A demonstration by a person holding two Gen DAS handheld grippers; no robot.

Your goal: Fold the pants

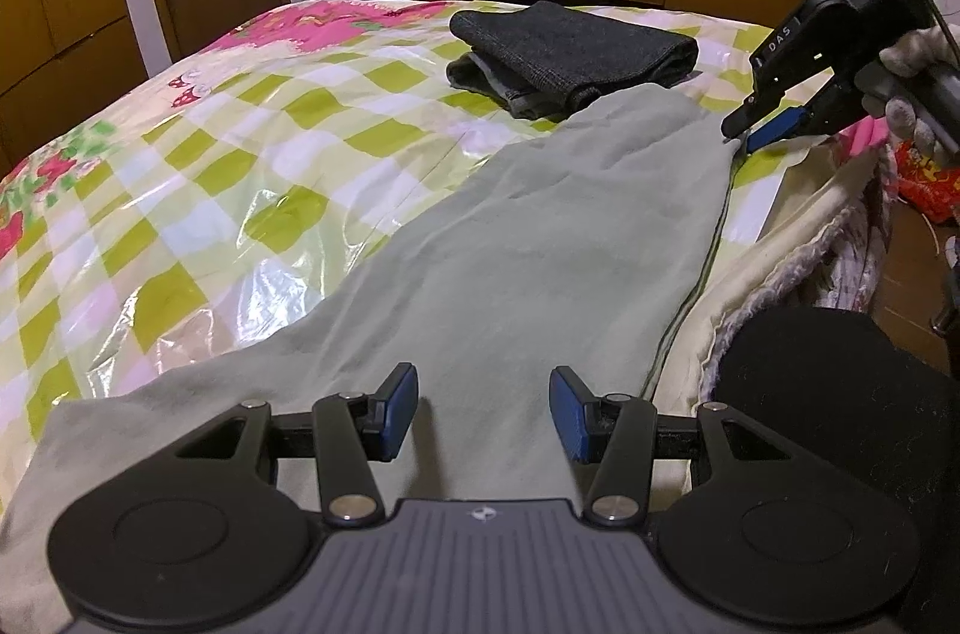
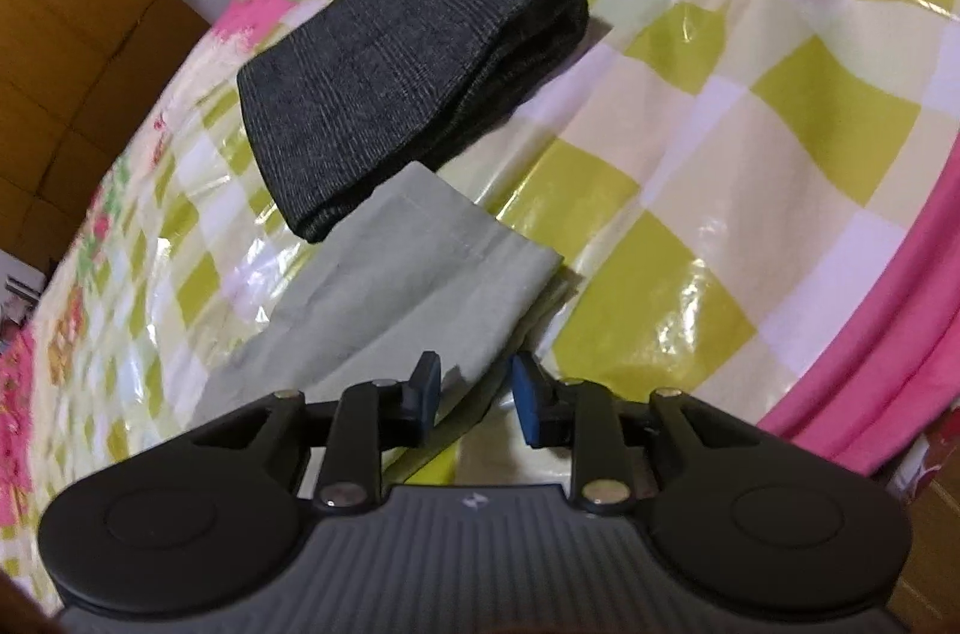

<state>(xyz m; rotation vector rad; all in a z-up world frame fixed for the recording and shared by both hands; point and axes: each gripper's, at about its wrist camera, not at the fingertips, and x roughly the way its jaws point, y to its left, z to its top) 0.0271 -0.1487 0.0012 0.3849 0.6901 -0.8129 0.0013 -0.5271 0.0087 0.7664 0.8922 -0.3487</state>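
Observation:
Light grey-green pants (image 1: 540, 244) lie flat along the checked bed cover, running from near left to far right. My left gripper (image 1: 483, 397) hovers open over the wide near part, its blue pads (image 1: 399, 412) well apart with only flat cloth below them. The right gripper (image 1: 741, 139), in a gloved hand, sits at the right edge of the far leg. In the right wrist view the hemmed leg end (image 2: 420, 262) lies ahead, and the right gripper (image 2: 477, 391) is narrowly open, with the leg's side edge in the gap and the pads not pressing on it.
A folded dark grey garment (image 1: 570, 52) (image 2: 408, 76) rests on the bed just beyond the leg end, touching it. The bed's right edge (image 1: 780, 238) runs close beside the pants. A pink cloth (image 2: 888, 334) hangs there. A dark clothed leg (image 1: 840, 430) is at near right.

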